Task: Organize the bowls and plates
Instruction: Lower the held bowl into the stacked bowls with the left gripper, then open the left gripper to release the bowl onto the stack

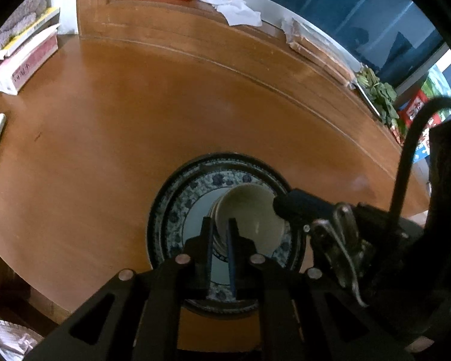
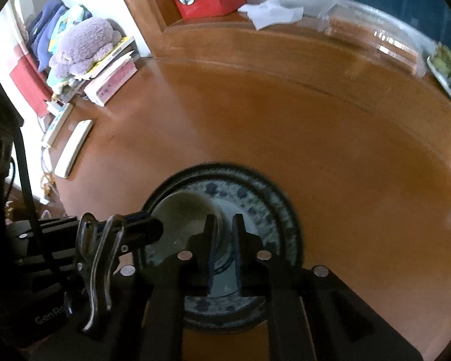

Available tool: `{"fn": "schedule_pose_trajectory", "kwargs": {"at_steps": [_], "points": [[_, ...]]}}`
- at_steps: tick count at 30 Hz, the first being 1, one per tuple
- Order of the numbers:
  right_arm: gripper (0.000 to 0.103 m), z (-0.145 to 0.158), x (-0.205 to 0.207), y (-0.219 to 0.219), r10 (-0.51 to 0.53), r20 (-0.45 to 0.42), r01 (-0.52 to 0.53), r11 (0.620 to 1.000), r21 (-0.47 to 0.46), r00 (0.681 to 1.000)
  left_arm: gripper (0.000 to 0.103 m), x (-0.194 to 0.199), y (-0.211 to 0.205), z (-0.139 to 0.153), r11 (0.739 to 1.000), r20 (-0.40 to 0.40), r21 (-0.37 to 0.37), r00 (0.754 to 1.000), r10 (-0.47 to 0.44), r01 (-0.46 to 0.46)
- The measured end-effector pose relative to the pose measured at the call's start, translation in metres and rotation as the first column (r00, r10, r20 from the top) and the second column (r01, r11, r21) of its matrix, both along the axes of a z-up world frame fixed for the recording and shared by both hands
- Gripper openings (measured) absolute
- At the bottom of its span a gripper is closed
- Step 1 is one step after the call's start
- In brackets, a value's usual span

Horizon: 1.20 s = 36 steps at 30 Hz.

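A small pale bowl (image 1: 249, 213) is seen standing on a blue-patterned plate (image 1: 183, 207), which rests inside the rim of a darker plate (image 1: 165, 186) on the brown surface (image 1: 105, 150). In the left wrist view this stack lies at about 6 o'clock, near the lower edge.

The left gripper (image 1: 219, 231) is narrow, and its fingers (image 1: 232, 234) are set on either side of the bowl's wall at about 8 o'clock of the bowl; the rim appears to be pinched. The right gripper (image 2: 225, 231) is a little wider. The opposite side of the bowl (image 2: 183, 213) is seen just beside its left finger (image 2: 210, 234), but whether the pads press on the rim cannot be told, since the picture is blurred there.

The bowl is judged to be glazed ceramic: stiff, smooth, slippery and easily chipped, yet light. The thin rim is the natural place to be held. The plates are probably heavier and would be better taken at the outer edge.
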State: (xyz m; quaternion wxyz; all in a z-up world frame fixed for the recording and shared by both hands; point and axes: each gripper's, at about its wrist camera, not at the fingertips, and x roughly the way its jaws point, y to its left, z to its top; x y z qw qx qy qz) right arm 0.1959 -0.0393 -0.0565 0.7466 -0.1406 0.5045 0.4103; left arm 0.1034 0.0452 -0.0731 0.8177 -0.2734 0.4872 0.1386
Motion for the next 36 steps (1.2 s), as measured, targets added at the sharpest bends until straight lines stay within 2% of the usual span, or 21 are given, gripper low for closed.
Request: {"fn": "schedule_pose_trajectory", "kwargs": {"at_steps": [10, 13, 16, 19, 21, 23, 25, 26, 36], "points": [[0.014, -0.014, 0.004, 0.005, 0.026, -0.052, -0.026, 1.000, -0.011, 0.998, 0.009, -0.002, 0.008, -0.003, 0.999, -0.005, -0.019, 1.000, 0.030, -0.030], [0.014, -0.017, 0.005, 0.007, 0.032, -0.079, -0.031, 0.999, 0.015, 0.996, 0.013, 0.000, 0.012, -0.015, 0.996, -0.031, -0.076, 0.999, 0.031, -0.034], [0.010, -0.017, 0.003, 0.007, 0.039, -0.070, -0.038, 0.999, 0.023, 0.997, 0.014, 0.001, 0.013, -0.016, 0.996, -0.034, -0.085, 0.999, 0.027, -0.029], [0.010, -0.017, 0.003, 0.007, 0.032, -0.074, -0.030, 0.999, 0.020, 0.997, 0.014, 0.002, 0.010, -0.015, 0.997, -0.034, -0.071, 0.999, 0.017, -0.019], [0.010, -0.014, 0.003, 0.006, 0.023, -0.074, -0.022, 0.999, 0.026, 0.997, 0.015, 0.004, 0.007, -0.012, 0.999, -0.047, -0.031, 0.999, 0.016, -0.017], [0.017, -0.012, 0.004, 0.004, 0.007, -0.074, -0.005, 1.000, 0.029, 0.997, 0.021, 0.006, 0.003, -0.007, 1.000, -0.061, 0.024, 0.998, 0.016, -0.014], [0.019, -0.011, 0.007, 0.000, -0.006, -0.087, 0.009, 0.999, 0.034, 0.996, 0.038, 0.006, 0.002, -0.004, 0.999, -0.056, 0.038, 0.998, 0.026, -0.024], [0.019, -0.011, 0.008, -0.002, -0.010, -0.095, 0.014, 0.999, 0.037, 0.995, 0.040, 0.005, 0.003, -0.004, 0.999, -0.052, 0.034, 0.998, 0.030, -0.028], [0.019, -0.008, 0.003, -0.008, -0.017, -0.099, 0.022, 0.998, 0.050, 0.995, 0.041, -0.003, 0.001, 0.004, 0.998, -0.024, 0.054, 0.999, 0.026, -0.025]]}}
